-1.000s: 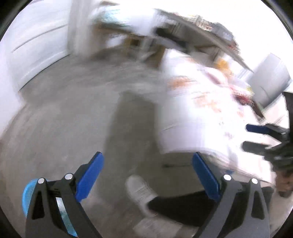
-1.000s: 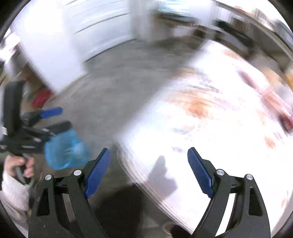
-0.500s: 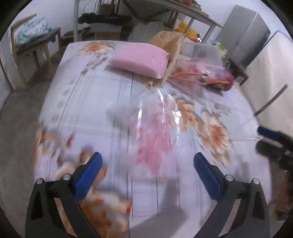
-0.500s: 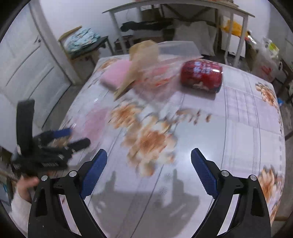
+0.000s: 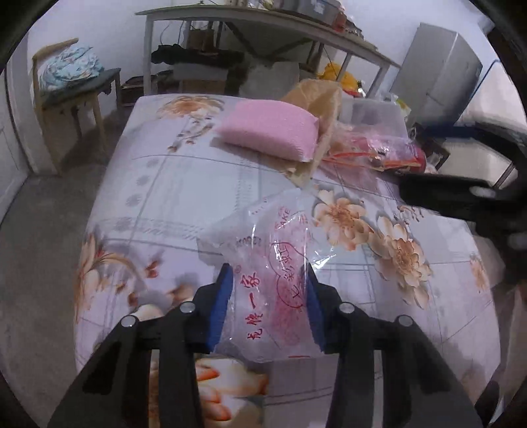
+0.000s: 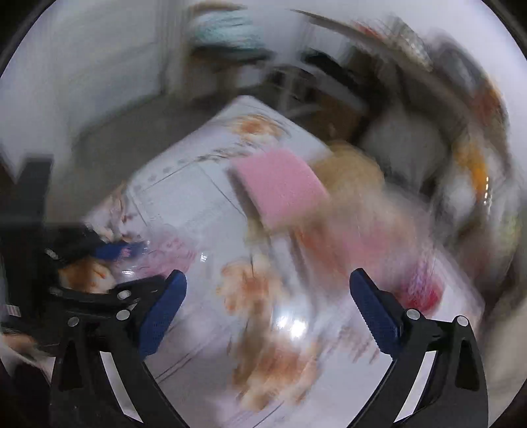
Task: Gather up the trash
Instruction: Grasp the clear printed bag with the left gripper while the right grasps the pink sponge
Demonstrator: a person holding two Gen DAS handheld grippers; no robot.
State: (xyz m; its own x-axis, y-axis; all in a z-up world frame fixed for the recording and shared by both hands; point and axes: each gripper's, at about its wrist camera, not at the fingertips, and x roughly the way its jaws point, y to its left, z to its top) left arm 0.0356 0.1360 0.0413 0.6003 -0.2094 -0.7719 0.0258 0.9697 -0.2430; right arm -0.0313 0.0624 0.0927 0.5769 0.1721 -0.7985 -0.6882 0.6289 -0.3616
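Observation:
My left gripper [image 5: 268, 289] is shut on a clear plastic bag with red print [image 5: 273, 250], which lies on the floral tablecloth [image 5: 171, 204]. My right gripper [image 6: 266, 289] is open and empty above the table; its view is blurred. It also shows at the right edge of the left wrist view [image 5: 461, 194]. A pink sponge [image 5: 270, 131] lies at the far side of the table on a tan paper bag [image 5: 316, 98]. A red can inside a clear bag [image 5: 378, 151] lies to the right of the sponge.
A wooden chair with a folded cloth [image 5: 69, 82] stands at the far left. A long metal table [image 5: 263, 29] with clutter under it stands behind. A grey cabinet [image 5: 438, 75] is at the far right. The floor [image 5: 42, 230] lies left of the table.
My left gripper has come down over the printed plastic bag and closed on it. My right gripper has swung quickly across the table and stays open.

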